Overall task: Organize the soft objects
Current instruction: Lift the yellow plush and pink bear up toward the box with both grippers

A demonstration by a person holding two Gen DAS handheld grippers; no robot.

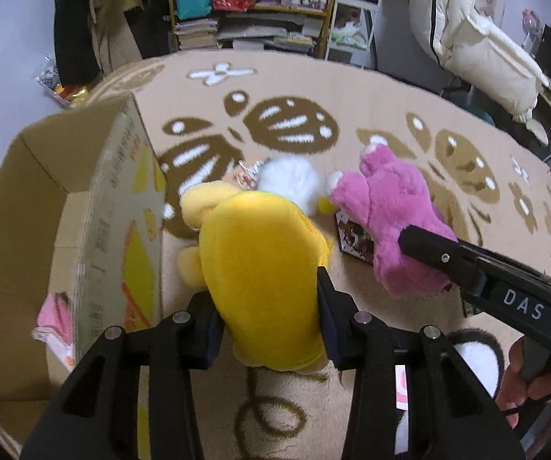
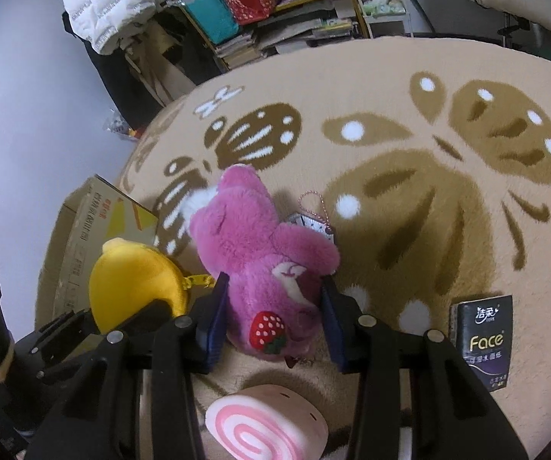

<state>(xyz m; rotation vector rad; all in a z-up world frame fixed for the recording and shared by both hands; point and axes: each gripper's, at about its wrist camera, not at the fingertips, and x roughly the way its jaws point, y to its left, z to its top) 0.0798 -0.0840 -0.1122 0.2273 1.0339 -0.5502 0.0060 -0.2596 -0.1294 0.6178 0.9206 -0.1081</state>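
My left gripper is shut on a yellow plush toy, held just right of the open cardboard box. The yellow plush also shows in the right wrist view. My right gripper is shut on a pink plush bear with a strawberry patch, over the carpet. The bear also shows in the left wrist view, with the right gripper on it. A white fluffy toy lies on the carpet behind both.
A pink cloth item lies inside the box. A pink swirl-roll squishy lies under my right gripper. A black tissue pack sits to the right. A small printed pouch lies under the bear. Shelves stand beyond the carpet.
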